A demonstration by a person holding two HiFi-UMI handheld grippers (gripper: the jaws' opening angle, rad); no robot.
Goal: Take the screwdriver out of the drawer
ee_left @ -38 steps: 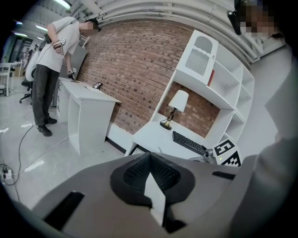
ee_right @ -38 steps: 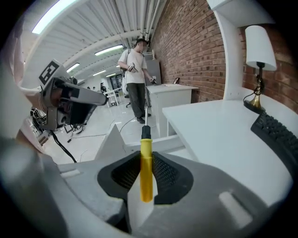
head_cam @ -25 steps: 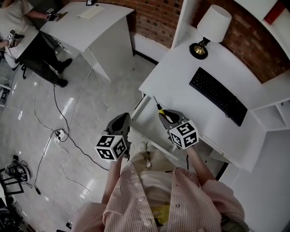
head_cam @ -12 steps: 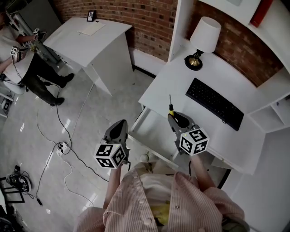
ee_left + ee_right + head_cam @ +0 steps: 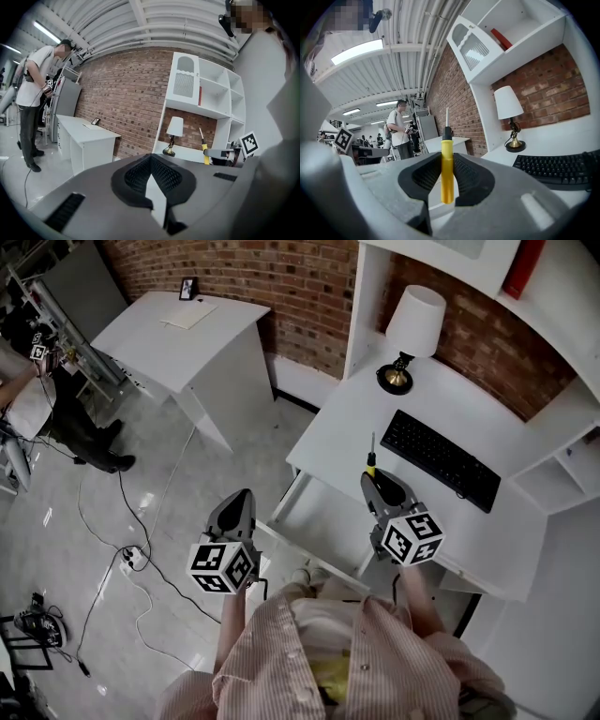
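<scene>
I am holding one screwdriver (image 5: 447, 165), with a yellow plastic handle, a black collar and a thin metal shaft. My right gripper (image 5: 447, 176) is clamping its handle between the two black ribbed pads, and the shaft is pointing up. In the head view the screwdriver is hanging just left of the one flat black keyboard (image 5: 441, 460), over the edge of the white tabletop (image 5: 487, 531) and clear of the one open white drawer (image 5: 314, 507), which is showing lower left of the keyboard.

My left gripper (image 5: 152, 180) is carrying nothing. Its jaws are standing only narrowly apart, with a pale sliver between the pads. It is hovering well left of the keyboard, over the grey floor (image 5: 141, 484).

One white-shaded lamp on a brass base (image 5: 410, 329) is standing behind the keyboard, toward the brick wall.
</scene>
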